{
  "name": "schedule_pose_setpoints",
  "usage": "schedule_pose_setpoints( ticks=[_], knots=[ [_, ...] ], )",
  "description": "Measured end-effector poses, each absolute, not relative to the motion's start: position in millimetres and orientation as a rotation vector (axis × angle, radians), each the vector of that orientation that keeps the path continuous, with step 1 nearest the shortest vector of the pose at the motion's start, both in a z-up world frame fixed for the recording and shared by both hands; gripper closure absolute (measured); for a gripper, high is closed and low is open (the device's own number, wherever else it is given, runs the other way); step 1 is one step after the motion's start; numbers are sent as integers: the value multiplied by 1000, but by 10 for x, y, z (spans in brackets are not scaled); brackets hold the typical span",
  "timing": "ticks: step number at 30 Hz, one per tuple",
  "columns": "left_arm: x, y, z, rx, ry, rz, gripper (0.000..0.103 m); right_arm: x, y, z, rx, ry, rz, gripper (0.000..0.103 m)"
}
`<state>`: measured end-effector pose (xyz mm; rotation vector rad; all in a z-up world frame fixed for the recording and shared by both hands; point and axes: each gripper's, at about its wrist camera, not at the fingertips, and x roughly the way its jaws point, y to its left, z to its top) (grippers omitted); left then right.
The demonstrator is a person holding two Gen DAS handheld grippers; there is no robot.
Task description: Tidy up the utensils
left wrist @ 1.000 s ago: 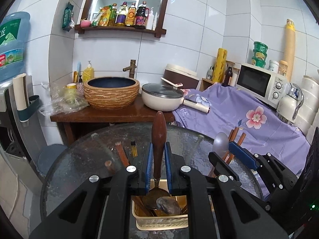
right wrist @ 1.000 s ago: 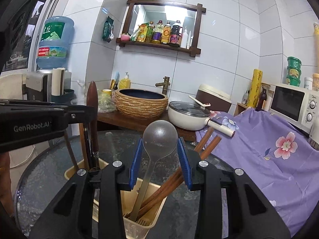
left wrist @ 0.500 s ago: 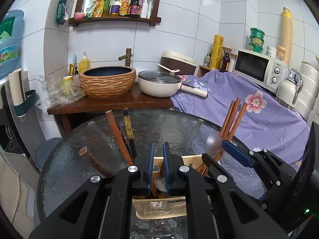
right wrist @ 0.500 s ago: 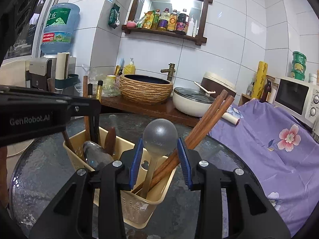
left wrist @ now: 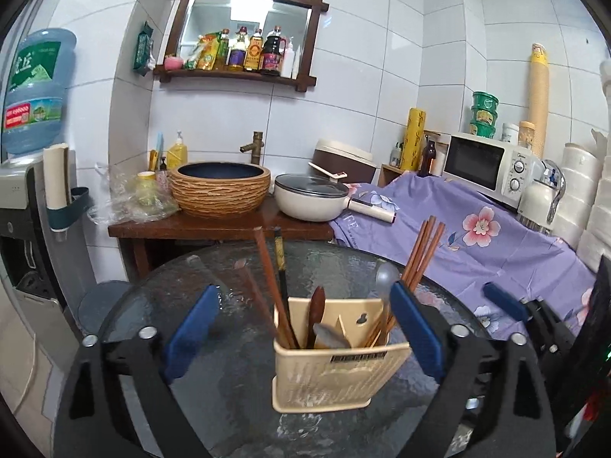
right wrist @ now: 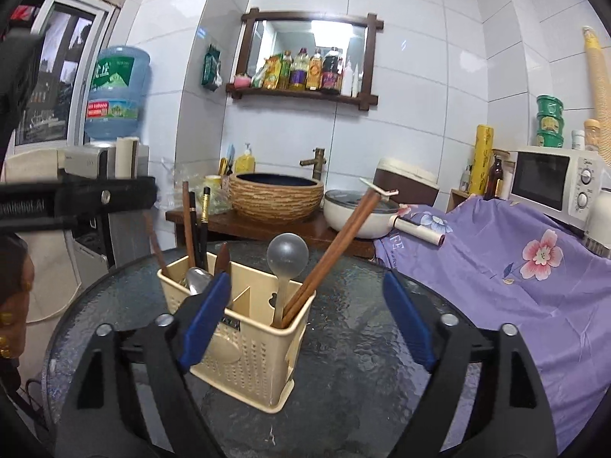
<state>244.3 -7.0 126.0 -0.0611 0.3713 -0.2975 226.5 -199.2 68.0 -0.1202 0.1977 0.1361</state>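
A cream plastic utensil caddy stands on the round glass table. One compartment holds a wooden-handled spoon and dark chopsticks. The other holds a grey ladle and reddish-brown chopsticks. My left gripper is open and empty, just in front of the caddy. My right gripper is open and empty, with the caddy between its blue pads.
Behind the table a wooden stand carries a woven basin and a white lidded pan. A purple flowered cloth covers the counter at right, with a microwave. A water dispenser stands at left.
Both grippers opened and drew back from the caddy. The left let go of the wooden-handled spoon, the right let go of the grey ladle; both utensils now stand in the caddy.
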Motion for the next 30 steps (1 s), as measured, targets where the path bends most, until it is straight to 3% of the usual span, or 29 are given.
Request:
schedule_pose_setpoints(
  ticks=[2,14,20,30],
  knots=[
    [2284,-33,1157,-46,342,-279,7,2101,-2038,619,-113,187,133,5],
    [1530,152,279,-42,403,-157,6,1361,-2433,-245,45,395,179,5],
    [1120,254,37,-127,438,-179,6,827,-2464,-308,51,333,197,5],
    [546,79,84,-87,412,-203,6,245,-2524,-204,107,262,262,5]
  ],
)
